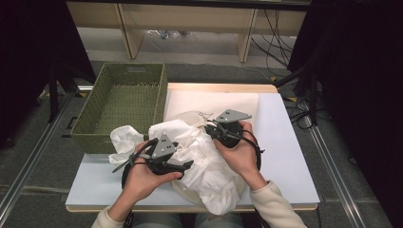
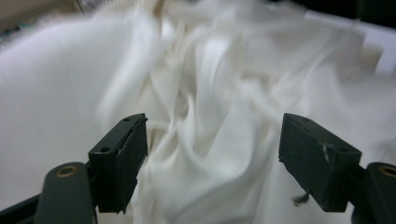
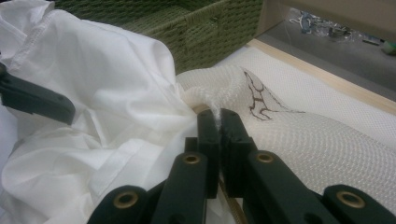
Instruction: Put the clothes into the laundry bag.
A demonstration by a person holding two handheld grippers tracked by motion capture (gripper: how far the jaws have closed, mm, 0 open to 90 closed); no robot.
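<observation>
High view: white garment (image 1: 204, 161) lay crumpled mid-table over mesh bag (image 1: 214, 102); green basket (image 1: 121, 102) at table's left edge stood empty. Left gripper (image 1: 183, 165) and right gripper (image 1: 212, 127) both at heap.

Left gripper view: jaws spread wide over blurred garment folds, nothing held.

Right gripper view: jaws clamped on bag's bunched rim beside garment. Judged early: no loading visible, basket unfilled.

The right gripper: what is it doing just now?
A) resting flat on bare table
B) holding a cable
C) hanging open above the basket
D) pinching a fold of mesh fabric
D: in the right gripper view the right gripper has its jaws closed on a bunched fold of the mesh fabric.
</observation>
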